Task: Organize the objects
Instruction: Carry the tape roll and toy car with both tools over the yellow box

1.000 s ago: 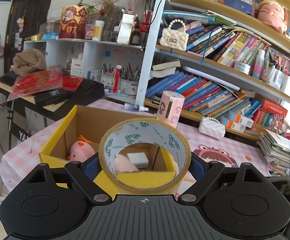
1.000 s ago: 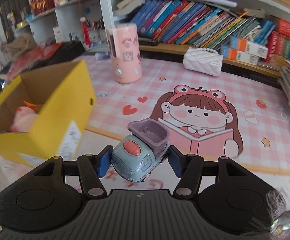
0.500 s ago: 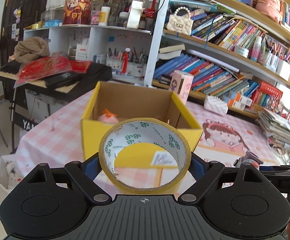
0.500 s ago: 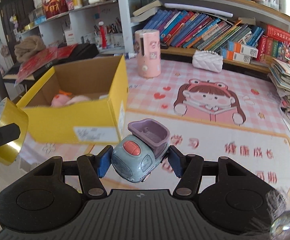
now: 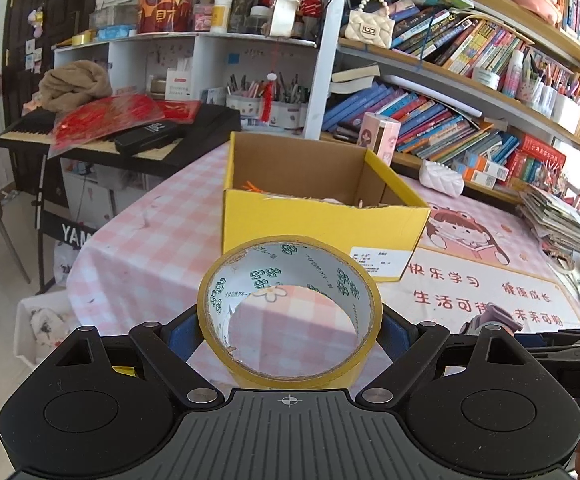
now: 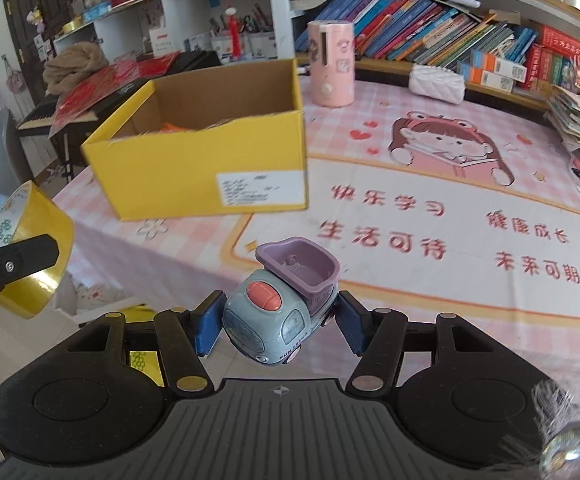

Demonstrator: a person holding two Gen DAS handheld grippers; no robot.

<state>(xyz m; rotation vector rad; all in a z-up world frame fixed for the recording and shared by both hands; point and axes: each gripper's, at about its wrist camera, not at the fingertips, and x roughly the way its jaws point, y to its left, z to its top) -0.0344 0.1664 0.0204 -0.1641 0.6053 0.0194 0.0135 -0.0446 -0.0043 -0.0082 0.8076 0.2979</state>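
Both grippers have drawn back from the yellow cardboard box [image 5: 321, 216] since the earlier frames: 1 second ago the left wrist camera looked down into the box from directly above its near wall; now the whole box stands ahead on the pink checked tablecloth [image 5: 150, 248], well apart from both tools.

Left gripper [image 5: 290, 330]: jaws set wide and clamped on the roll of yellow tape [image 5: 290, 308]. Both blue pads press the outer rim, 1 on each side. The roll is tilted so that its printed white core faces the camera, and it hangs near the table edge.

Right gripper [image 6: 278, 324]: jaws partly closed and clamped on the toy truck [image 6: 280, 312]. The truck is grey-blue with a purple tipper bed and a coral button on its cab. Its cab points toward the camera.

Box: open at the top, white label on the near wall. An orange item shows inside; the rest of the contents cannot be made out. A pink cylindrical container [image 6: 331, 64] stands behind the box.
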